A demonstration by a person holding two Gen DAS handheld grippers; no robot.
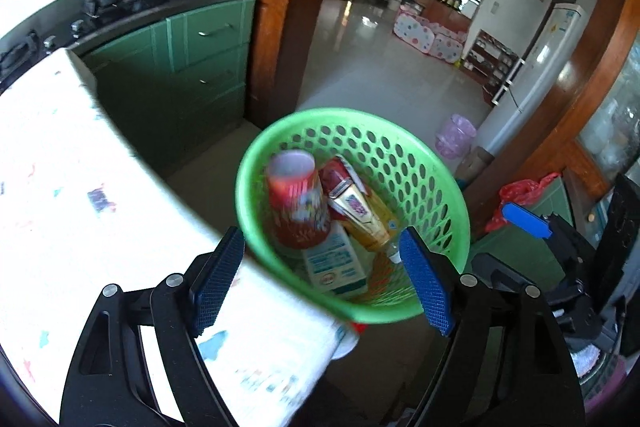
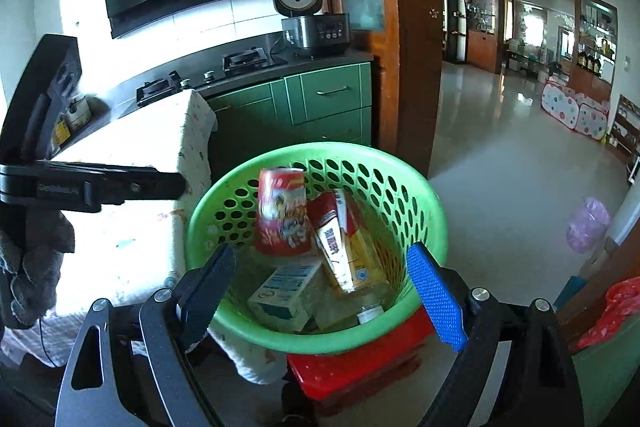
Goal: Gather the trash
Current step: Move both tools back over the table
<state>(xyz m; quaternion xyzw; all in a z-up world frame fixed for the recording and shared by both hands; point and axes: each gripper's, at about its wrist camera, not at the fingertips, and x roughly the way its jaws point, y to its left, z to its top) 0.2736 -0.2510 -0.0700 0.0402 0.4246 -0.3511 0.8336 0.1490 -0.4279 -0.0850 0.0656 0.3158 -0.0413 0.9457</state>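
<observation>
Round green perforated plastic basket, standing on a red plastic stool just beside the corner of a table draped in a white patterned cloth; it holds the collected trash: a red printed paper cup lying mouth-up against the far-left wall, a red-and-gold carton leaning beside the cup with its long axis running from the far wall toward the near rim, a white-and-blue box flat on the bottom, and a clear plastic bottle with a white cap at the near side. The right gripper straddles the near rim, its jaws spread wide and empty, blue pads clear of the plastic on both sides. The left gripper hangs over the same near rim from the table side, jaws likewise released with nothing between them; one finger lies above the cloth, the other above the basket's interior. Both tools point downward into the basket, which lies directly ahead of each; neither is clearly the nearer. No loose trash shows on the visible cloth, so collection appears largely done.
</observation>
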